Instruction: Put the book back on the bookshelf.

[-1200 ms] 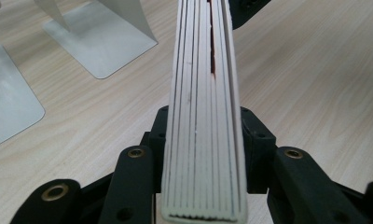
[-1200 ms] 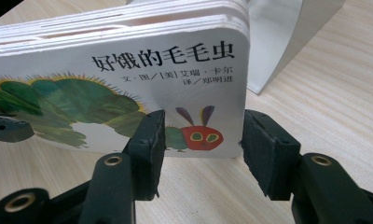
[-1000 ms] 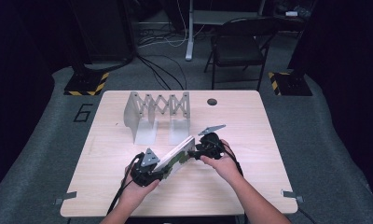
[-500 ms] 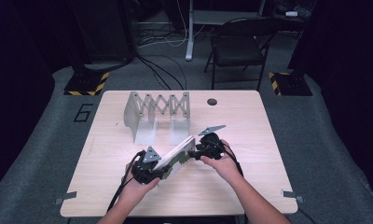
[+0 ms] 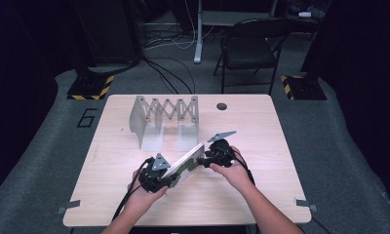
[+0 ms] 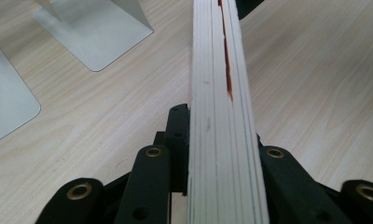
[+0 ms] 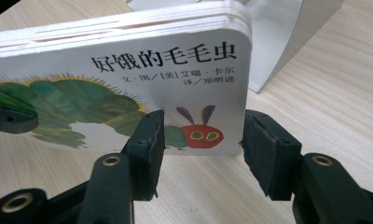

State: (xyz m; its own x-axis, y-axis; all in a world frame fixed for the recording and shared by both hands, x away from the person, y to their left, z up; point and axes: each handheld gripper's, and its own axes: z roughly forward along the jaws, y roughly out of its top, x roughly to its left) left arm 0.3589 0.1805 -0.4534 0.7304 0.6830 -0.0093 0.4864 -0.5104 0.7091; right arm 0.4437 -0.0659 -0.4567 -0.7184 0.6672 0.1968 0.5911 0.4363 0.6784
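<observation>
Pale wood is the table (image 5: pixel 281 195), and at its far side a grey metal accordion rack (image 5: pixel 164 114) stands with its slots empty. Nearer the person, a white board book (image 5: pixel 185 163) hangs just above the tabletop, slanting between the two hands. The left gripper (image 6: pixel 222 121) clamps the book's page block at the near end; its jaws have just been closing on it. The right gripper (image 7: pixel 201 135) sits at the far corner with its jaws drawn in narrow, one pad in front of the caterpillar cover and the other just past the book's edge. I cannot tell whether they actually bite. That is the likely trouble: if only the left end is truly held, the long book could lever downward or twist out, and its corner could knock the table or catch a rack plate when it is carried over. The thick pages might also fan open. Against the earlier frames, the book, the rack and both hands lie where they were.
</observation>
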